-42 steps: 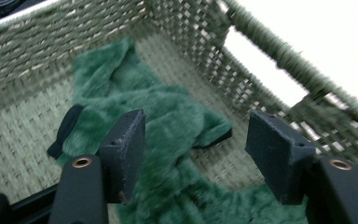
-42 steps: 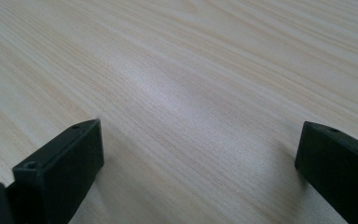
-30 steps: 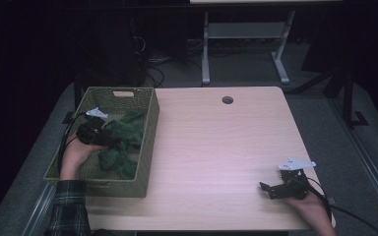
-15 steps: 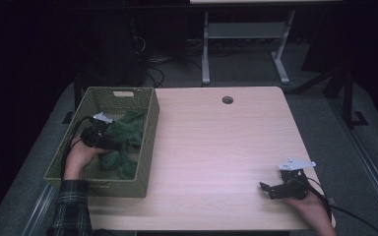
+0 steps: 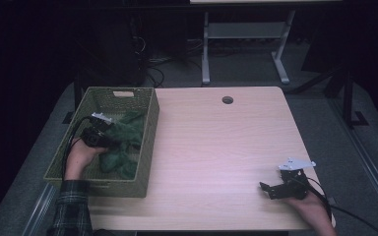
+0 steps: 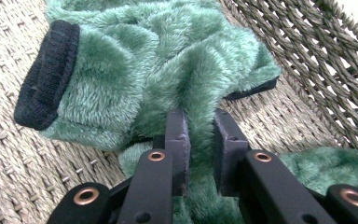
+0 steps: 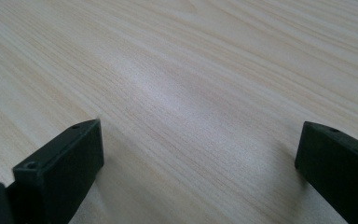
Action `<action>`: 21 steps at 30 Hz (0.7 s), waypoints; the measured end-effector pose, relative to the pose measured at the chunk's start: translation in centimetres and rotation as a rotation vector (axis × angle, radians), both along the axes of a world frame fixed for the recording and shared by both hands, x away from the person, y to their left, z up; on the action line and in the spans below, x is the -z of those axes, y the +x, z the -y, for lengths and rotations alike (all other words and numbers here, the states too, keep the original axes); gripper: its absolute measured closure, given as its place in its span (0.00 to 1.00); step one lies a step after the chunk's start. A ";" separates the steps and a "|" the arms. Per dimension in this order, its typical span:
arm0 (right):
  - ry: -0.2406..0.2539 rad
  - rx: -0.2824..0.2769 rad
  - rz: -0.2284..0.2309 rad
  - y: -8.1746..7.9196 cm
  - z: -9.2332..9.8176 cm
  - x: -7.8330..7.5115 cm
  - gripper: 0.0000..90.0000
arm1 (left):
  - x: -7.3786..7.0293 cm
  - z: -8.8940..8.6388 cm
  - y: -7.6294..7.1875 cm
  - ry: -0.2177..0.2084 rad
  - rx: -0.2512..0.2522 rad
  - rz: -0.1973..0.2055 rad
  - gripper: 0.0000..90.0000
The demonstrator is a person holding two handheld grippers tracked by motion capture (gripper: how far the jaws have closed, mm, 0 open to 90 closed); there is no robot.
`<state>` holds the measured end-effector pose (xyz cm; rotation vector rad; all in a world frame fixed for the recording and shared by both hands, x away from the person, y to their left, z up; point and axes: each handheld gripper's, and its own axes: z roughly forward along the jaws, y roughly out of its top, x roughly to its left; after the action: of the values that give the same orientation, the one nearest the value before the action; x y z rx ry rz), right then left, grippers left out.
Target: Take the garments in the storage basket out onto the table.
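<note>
My left gripper (image 6: 200, 154) has just closed on a fold of the green fleece garment (image 6: 168, 60) inside the wicker basket (image 5: 150, 142): soft, light, easily bunched. Right gripper (image 7: 200, 172) rests spread beside the basket, on the counter (image 5: 216, 147).

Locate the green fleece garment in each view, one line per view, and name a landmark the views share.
High view: the green fleece garment lies inside the woven basket at the table's left, at the left gripper.
Left gripper view: it covers the centre and top, a fold pinched between the jaws, which have just been closing.
Right gripper view: bare wooden tabletop between open jaws.
Shared landmark: the basket's weave.
</note>
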<state>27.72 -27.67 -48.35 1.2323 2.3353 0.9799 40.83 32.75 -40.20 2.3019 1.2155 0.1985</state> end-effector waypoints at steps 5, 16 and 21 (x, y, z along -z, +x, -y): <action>0.000 0.000 0.000 0.0 0.0 0.0 0.01 | -0.5 -0.3 0.0 -0.020 -0.003 -0.005 0.88; 0.000 -0.001 0.000 0.0 0.0 0.0 0.01 | -2.2 -0.8 -0.6 -0.111 -0.022 0.020 0.88; 0.000 0.000 0.000 0.0 0.0 0.0 0.01 | -3.1 -0.8 -0.9 -0.153 -0.028 0.037 0.89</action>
<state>27.72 -27.67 -48.35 1.2318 2.3353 0.9799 39.92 33.51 -37.15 2.1420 1.2023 0.1526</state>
